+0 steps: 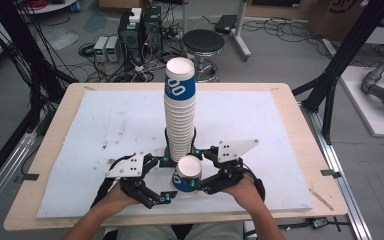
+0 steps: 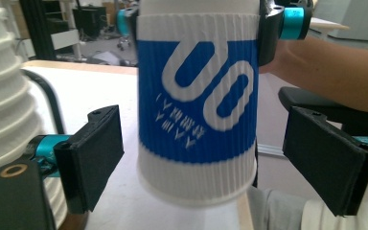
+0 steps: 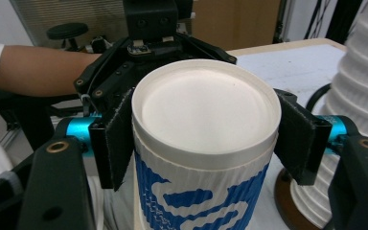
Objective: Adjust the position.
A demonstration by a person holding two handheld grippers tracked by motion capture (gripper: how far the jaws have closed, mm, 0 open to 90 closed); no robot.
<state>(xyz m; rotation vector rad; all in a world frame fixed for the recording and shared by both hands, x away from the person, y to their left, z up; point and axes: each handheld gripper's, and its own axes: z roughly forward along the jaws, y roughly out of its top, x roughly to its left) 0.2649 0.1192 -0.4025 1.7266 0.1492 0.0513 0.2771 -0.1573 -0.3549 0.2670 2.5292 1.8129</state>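
Note:
A tall stack of white ribbed paper cups (image 1: 180,115) with a blue-banded cup on top stands mid-table. Just in front of it a single blue-and-white cup (image 1: 187,173) is held above the board. My right gripper (image 1: 197,168) is shut on this cup; in the right gripper view its pads (image 3: 117,139) press both sides of the cup (image 3: 206,143), whose flat closed end faces the camera. My left gripper (image 1: 166,179) is open; in the left gripper view its jaws straddle the cup (image 2: 196,120) with gaps on both sides. The stack (image 2: 5,96) stands beside it.
A white foam board (image 1: 105,120) covers the wooden table (image 1: 295,130). Beyond the far edge are a black stool (image 1: 203,42), power boxes (image 1: 106,48) and cables on the floor. Black frame posts (image 1: 347,50) stand at both sides.

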